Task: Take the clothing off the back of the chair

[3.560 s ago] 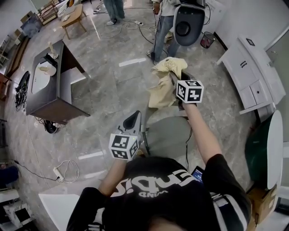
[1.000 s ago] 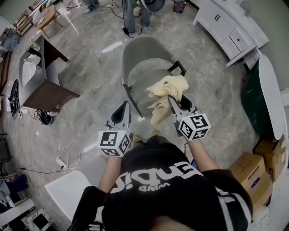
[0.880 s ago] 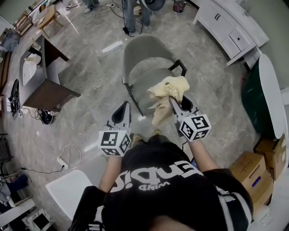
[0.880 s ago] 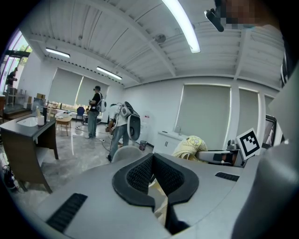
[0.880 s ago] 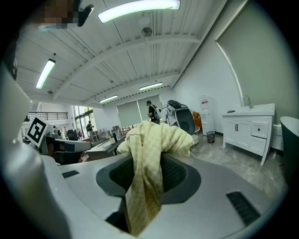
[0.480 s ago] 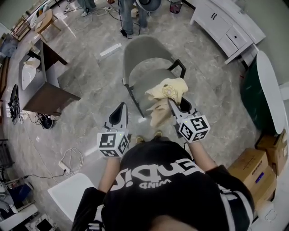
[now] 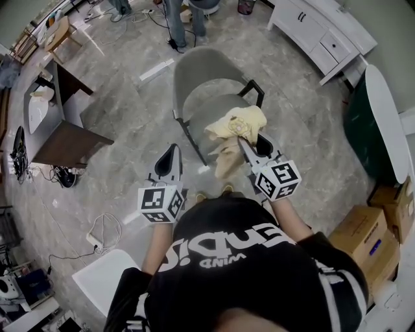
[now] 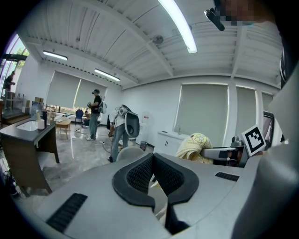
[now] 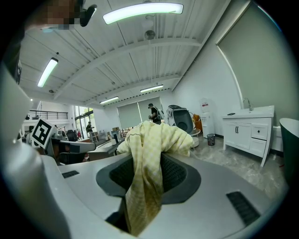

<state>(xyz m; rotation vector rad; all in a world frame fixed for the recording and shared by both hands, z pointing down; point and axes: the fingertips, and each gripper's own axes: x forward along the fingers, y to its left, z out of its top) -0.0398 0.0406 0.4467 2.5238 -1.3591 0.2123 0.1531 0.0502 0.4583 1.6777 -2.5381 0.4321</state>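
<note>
A pale yellow garment (image 7: pixel 235 127) hangs bunched from my right gripper (image 7: pixel 241 140), which is shut on it, above the front of the grey chair's (image 7: pixel 202 70) seat. In the right gripper view the cloth (image 9: pixel 148 154) drapes down between the pads of the right gripper (image 9: pixel 149 161). The chair's back shows bare. My left gripper (image 7: pixel 173 150) hovers left of the chair's front leg, shut with nothing in it. In the left gripper view the tips of the left gripper (image 8: pixel 153 156) meet, and the garment (image 8: pixel 194 146) shows beyond at the right.
A dark desk (image 7: pixel 68 137) stands at the left, with cables (image 7: pixel 102 228) on the floor near it. White cabinets (image 7: pixel 321 34) line the upper right. A white round table (image 7: pixel 384 117) and cardboard boxes (image 7: pixel 368 235) are at the right. People (image 7: pixel 176 19) stand behind the chair.
Some seconds ago the garment was held up close over the chair; now the whole chair lies ahead with the garment in front of it. In the last second both grippers barely moved.
</note>
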